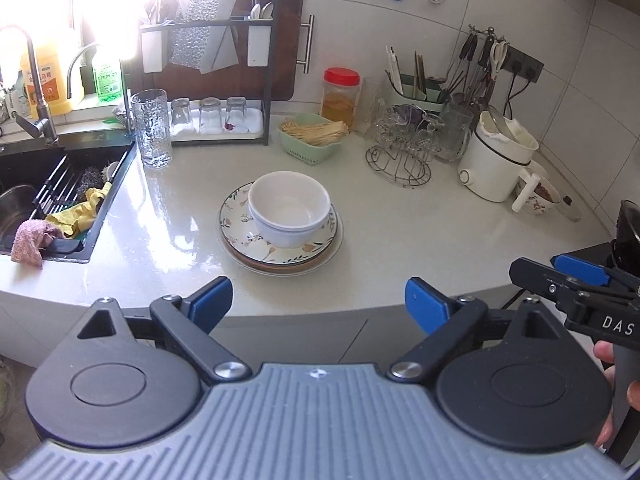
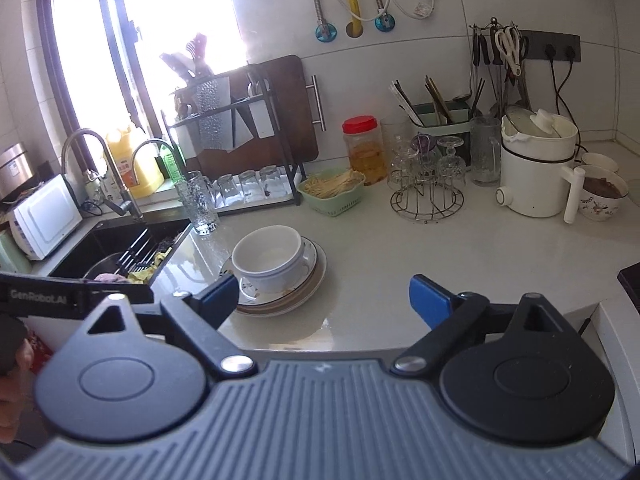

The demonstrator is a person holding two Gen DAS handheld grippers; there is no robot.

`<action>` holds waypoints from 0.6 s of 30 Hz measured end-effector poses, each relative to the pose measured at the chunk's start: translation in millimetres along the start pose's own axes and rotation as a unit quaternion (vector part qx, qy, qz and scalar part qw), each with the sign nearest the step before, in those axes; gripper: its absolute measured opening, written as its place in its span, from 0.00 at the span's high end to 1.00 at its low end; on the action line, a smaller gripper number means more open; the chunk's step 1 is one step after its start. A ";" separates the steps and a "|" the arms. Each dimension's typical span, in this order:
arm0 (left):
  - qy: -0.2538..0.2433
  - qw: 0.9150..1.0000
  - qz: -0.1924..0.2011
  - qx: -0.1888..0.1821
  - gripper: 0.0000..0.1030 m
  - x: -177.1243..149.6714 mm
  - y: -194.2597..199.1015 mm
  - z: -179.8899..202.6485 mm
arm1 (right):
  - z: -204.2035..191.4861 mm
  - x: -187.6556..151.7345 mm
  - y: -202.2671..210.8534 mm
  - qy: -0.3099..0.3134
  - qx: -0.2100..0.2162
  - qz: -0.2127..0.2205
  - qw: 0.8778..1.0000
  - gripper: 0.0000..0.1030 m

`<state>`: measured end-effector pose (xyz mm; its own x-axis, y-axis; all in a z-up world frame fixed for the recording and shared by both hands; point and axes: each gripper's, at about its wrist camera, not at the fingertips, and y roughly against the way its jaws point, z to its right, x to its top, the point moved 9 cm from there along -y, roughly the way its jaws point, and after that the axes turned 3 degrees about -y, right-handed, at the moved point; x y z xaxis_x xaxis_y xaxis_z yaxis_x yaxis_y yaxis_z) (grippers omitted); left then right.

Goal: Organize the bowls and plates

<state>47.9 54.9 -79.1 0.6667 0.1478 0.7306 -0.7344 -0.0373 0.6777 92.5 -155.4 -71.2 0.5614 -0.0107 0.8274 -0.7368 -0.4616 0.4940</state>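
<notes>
While the sink (image 1: 68, 184) sits at the far left with cloths draped over its rack, the task's pile stands mid-table: two white bowls (image 1: 290, 208) nested on a floral plate (image 1: 240, 216), itself on a couple more plates. Glazed ceramic, so likely heavy as a stack, slick and chip-prone; the rims look like the safest place to grip, one piece at a time. The pale table (image 1: 400, 224) is glossy and hard, with glasses, a wire rack (image 1: 400, 160) and a white pot (image 1: 496, 160) crowding the right. The left claw (image 1: 319, 300) and right claw (image 2: 324, 300) both gape wide, holding nothing.
</notes>
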 end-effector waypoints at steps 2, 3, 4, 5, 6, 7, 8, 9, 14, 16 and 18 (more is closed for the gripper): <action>-0.003 1.000 0.000 0.007 0.06 0.6 0.2 -1.5 | 3.4 -1.9 -3.6 -0.002 -0.004 -0.006 1.000 0.09; -0.003 1.000 0.001 0.009 0.05 0.8 0.4 -1.9 | 3.8 -3.7 -4.7 -0.004 -0.003 -0.007 1.000 0.09; -0.003 1.000 0.001 0.010 0.04 1.0 0.9 -1.8 | 3.8 -4.6 -5.4 -0.006 -0.001 -0.007 1.000 0.09; -0.002 1.000 0.002 0.012 0.04 1.3 1.3 -1.7 | 3.4 -5.6 -5.7 -0.008 -0.002 -0.007 1.000 0.09; -0.002 1.000 0.003 0.013 0.04 1.8 1.4 -2.2 | 2.3 -6.1 -5.8 -0.008 -0.001 -0.006 1.000 0.09; -0.002 1.000 0.003 0.014 0.03 1.8 1.4 -2.0 | 1.3 -6.3 -5.9 -0.007 -0.001 -0.004 1.000 0.09; -0.003 1.000 0.003 0.016 0.03 1.7 1.4 -2.0 | 0.5 -6.7 -6.3 -0.007 -0.002 -0.003 1.000 0.09; -0.001 1.000 0.003 0.019 0.03 1.6 1.4 -2.7 | -0.1 -7.3 -6.5 -0.006 -0.003 -0.003 1.000 0.09; 0.006 1.000 -0.002 0.027 0.03 -1.2 0.5 -6.0 | -3.9 -9.8 -9.1 0.002 -0.002 -0.007 1.000 0.09; 0.002 1.000 -0.003 0.029 0.03 -2.1 0.5 -5.7 | -4.0 -9.7 -9.0 -0.002 0.000 -0.005 1.000 0.09; -0.001 1.000 -0.004 0.030 0.03 -2.5 0.5 -5.0 | -4.0 -9.4 -8.4 -0.006 0.001 -0.003 1.000 0.09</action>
<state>45.2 59.5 -81.0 0.6734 0.1469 0.7246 -0.7194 -0.0955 0.6880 91.9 -147.9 -82.0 0.5699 -0.0178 0.8215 -0.7328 -0.4632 0.4984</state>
